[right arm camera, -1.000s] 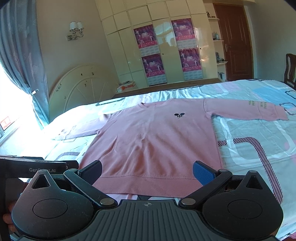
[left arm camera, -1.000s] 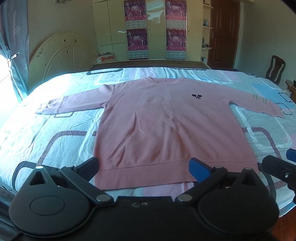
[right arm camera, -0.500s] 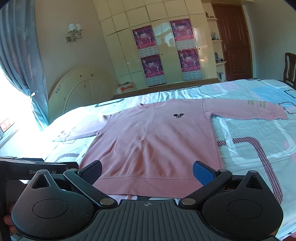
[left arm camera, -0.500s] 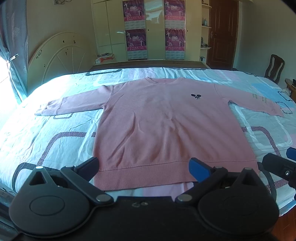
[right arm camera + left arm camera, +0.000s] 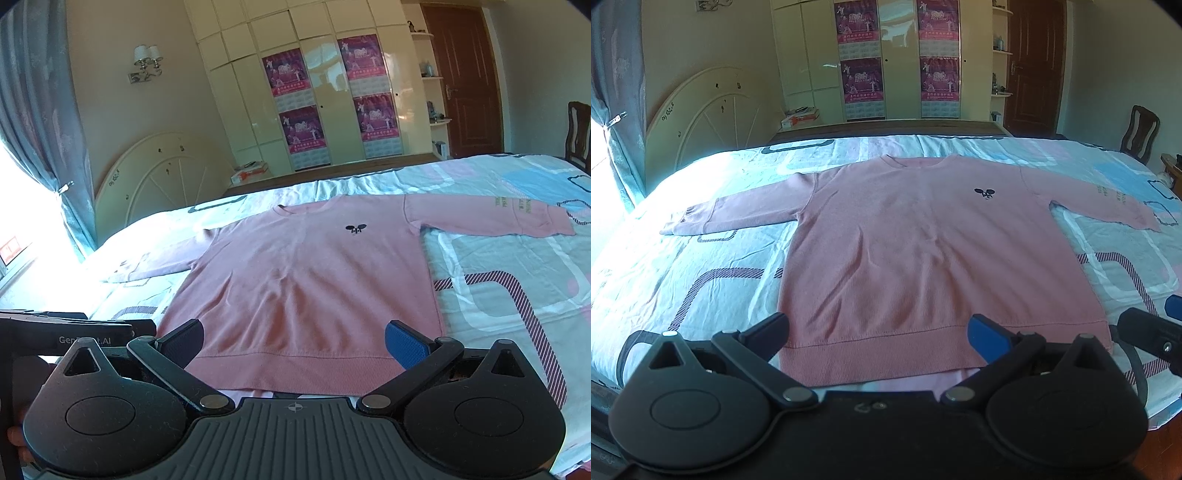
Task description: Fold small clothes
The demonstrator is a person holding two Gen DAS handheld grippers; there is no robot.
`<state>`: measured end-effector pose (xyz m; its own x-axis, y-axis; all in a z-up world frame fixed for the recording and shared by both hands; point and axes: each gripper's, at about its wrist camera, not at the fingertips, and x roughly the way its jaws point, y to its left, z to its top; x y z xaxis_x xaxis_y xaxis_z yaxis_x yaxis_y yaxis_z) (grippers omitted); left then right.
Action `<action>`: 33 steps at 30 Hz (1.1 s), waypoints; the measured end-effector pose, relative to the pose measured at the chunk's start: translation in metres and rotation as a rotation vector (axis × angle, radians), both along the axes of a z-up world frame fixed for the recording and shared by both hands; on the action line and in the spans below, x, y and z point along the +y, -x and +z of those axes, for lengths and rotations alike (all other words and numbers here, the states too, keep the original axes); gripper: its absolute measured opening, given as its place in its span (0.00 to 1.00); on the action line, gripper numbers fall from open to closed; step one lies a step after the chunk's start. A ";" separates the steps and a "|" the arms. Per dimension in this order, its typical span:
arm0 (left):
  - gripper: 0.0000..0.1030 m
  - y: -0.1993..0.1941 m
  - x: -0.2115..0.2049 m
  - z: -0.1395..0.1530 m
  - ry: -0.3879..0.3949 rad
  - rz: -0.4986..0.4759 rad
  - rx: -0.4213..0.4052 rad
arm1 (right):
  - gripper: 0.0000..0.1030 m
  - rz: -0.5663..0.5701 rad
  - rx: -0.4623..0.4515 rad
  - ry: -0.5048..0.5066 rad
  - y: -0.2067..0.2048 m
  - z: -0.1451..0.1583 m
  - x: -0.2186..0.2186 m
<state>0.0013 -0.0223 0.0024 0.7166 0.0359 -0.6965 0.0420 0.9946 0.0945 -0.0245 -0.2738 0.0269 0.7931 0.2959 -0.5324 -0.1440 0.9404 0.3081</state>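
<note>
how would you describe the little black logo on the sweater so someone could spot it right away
Start at the wide bed with the pale blue and pink patterned sheet. A pink long-sleeved knit sweatshirt lies flat on it, sleeves spread out. The small black embroidered logo sits on the chest just below the neckline, toward the sleeve with printed lettering. It is the only dark mark on the plain pink body.

Shirt (image 5: 923, 258) lay flat in the middle of the bed (image 5: 701, 280), bottom edge at the near edge, neck toward the far edge. One sleeve (image 5: 738, 214) out left, other sleeve (image 5: 1108, 203) out right. Headboard (image 5: 709, 114) behind the far left corner.
</note>
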 end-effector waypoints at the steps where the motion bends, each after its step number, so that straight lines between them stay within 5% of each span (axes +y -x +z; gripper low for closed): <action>1: 1.00 -0.001 0.000 0.000 -0.001 -0.002 0.001 | 1.00 -0.001 0.000 -0.001 -0.001 0.000 0.000; 19: 1.00 -0.040 0.002 -0.004 -0.019 -0.035 0.020 | 1.00 -0.058 0.024 0.004 -0.030 -0.008 -0.001; 33: 1.00 -0.121 0.018 -0.019 -0.017 -0.100 0.050 | 1.00 -0.179 0.056 0.022 -0.086 -0.020 0.003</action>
